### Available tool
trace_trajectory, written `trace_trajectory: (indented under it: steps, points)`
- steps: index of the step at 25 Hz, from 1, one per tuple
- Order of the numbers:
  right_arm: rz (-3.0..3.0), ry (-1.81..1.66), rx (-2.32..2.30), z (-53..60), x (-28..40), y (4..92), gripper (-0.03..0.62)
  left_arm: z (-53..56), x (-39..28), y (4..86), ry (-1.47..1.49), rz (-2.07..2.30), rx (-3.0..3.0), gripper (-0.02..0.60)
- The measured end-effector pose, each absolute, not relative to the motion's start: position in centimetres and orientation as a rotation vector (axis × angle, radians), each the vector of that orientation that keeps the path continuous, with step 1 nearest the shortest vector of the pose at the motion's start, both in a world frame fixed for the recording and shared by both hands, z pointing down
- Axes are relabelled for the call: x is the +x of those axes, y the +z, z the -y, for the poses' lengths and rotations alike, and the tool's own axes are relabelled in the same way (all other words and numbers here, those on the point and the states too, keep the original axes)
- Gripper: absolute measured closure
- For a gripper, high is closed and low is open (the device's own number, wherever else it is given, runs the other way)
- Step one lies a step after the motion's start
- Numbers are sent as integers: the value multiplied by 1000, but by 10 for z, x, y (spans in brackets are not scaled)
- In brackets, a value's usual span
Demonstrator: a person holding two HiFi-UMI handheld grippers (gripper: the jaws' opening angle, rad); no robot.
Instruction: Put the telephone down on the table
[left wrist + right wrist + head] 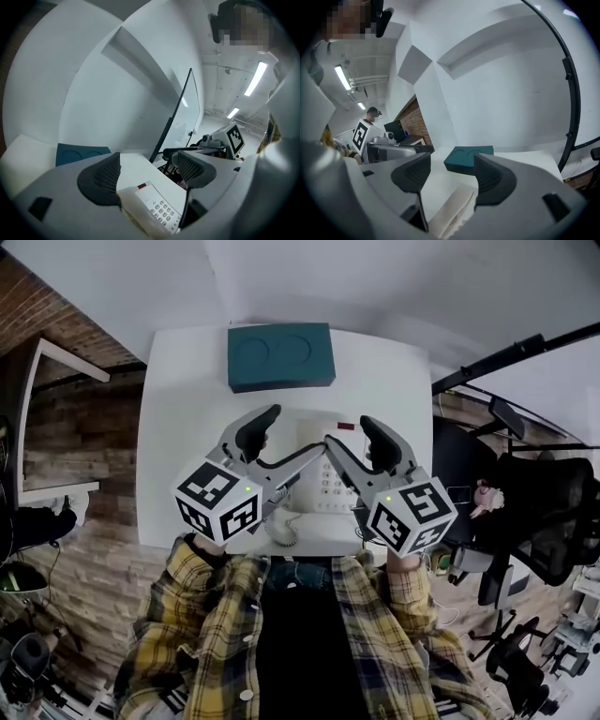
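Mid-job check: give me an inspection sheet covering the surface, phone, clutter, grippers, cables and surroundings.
Surface: white table, no spills seen.
Job's things: telephone, keypad up, near the table's near edge, appears to rest on it.
Clutter: teal box at the far edge, apart from the telephone.
Grippers: left gripper and right gripper both over the telephone, jaws apart, clamping nothing.
Cables: pale cord-like thing beside the telephone; too small to tell.
Surroundings: brick wall at left, office chairs at right.

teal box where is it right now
In the head view the teal box lies at the far edge of the white table, about mid-width, beyond the telephone.
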State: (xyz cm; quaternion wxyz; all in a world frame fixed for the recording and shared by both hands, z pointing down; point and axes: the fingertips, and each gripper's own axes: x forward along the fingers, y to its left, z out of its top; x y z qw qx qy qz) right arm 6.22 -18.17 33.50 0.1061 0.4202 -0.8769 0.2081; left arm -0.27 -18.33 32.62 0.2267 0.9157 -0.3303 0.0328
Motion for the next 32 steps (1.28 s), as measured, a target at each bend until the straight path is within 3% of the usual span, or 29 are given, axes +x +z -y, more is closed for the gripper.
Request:
trace_trajectory:
  steps: [7, 8, 10, 11, 17, 32]
  points:
    - [2670, 542, 1225, 176, 51, 303, 316, 182, -12, 293, 20, 976, 2590, 218]
    - [2679, 527, 1218, 173, 48, 300, 318, 181, -14, 289, 14, 998, 2597, 250]
    - [2699, 502, 1203, 169, 42, 291, 321, 179, -20, 280, 14, 1060, 2624, 400]
    - [2710, 489, 1200, 168, 40, 287, 330, 178, -21, 275, 16, 1081, 2643, 441]
    - [2771, 393, 1186, 163, 32, 266, 416, 171, -18, 258, -14, 1090, 2697, 481]
    - [2822, 294, 1186, 147, 22, 253, 540, 155, -11, 242, -63, 1049, 2740, 548]
